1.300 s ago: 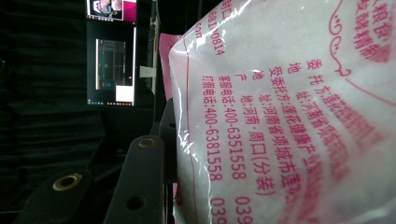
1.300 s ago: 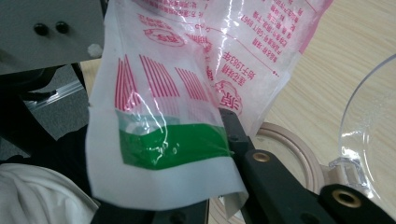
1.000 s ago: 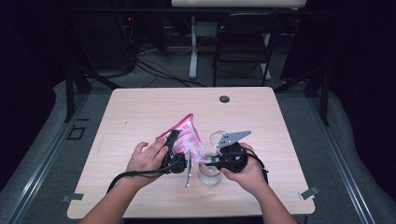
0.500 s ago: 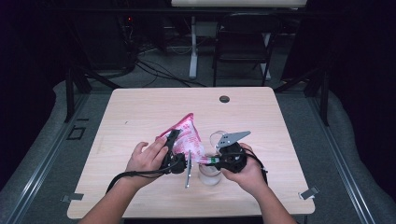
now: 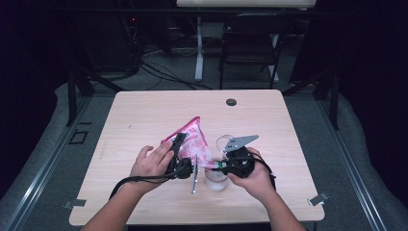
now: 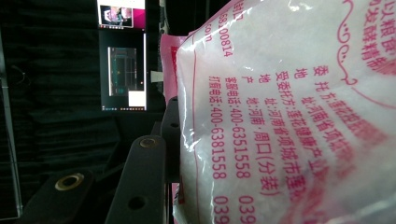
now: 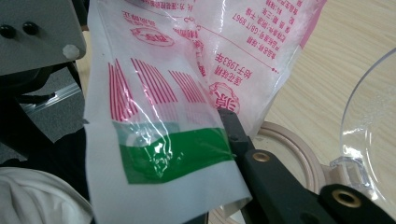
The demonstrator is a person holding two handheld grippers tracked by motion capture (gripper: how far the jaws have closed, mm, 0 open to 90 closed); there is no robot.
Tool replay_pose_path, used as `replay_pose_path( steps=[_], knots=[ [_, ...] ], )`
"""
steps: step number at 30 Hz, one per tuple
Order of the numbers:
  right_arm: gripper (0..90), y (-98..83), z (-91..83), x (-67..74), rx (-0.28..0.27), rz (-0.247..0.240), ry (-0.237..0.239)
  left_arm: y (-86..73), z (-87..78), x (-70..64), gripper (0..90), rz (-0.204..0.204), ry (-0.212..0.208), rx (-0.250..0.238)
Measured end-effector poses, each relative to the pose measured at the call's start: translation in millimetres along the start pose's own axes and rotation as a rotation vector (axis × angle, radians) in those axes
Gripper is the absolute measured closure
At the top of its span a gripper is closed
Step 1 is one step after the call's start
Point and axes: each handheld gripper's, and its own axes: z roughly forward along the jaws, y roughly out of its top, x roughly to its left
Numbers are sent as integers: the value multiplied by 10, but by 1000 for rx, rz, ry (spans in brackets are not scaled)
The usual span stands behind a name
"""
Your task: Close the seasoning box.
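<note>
A pink and white plastic bag [image 5: 191, 139] of white powder is held tilted over the table's middle, between both hands. My left gripper [image 5: 179, 143] is shut on the bag's side; in the left gripper view the bag [image 6: 289, 116] presses against one black finger [image 6: 140, 186]. My right gripper [image 5: 213, 165] is shut on the bag's low corner, where a green band [image 7: 173, 154] lies between the jaws, above a clear glass vessel [image 5: 216, 180]. The clear rim [image 7: 369, 130] shows at the right of the right gripper view.
A thin metal utensil [image 5: 194, 174] lies on the wooden table [image 5: 144, 115] beside the vessel. A second clear round piece [image 5: 224, 141] sits behind the right gripper. A pale ring [image 7: 294, 154] lies on the table. A black grommet [image 5: 231, 102] is near the far edge.
</note>
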Motion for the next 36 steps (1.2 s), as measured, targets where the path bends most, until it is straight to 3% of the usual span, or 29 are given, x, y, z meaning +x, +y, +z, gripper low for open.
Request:
replay_pose_path(
  steps=[19, 36],
  knots=[
    [900, -1, 8, 2, -3, 2, -1, 0, -16, 5, 667, 9, -1, 10],
    [900, 0, 8, 5, 3, 1, 1, -2, -41, -13, 668, 19, 30, 3]
  ],
)
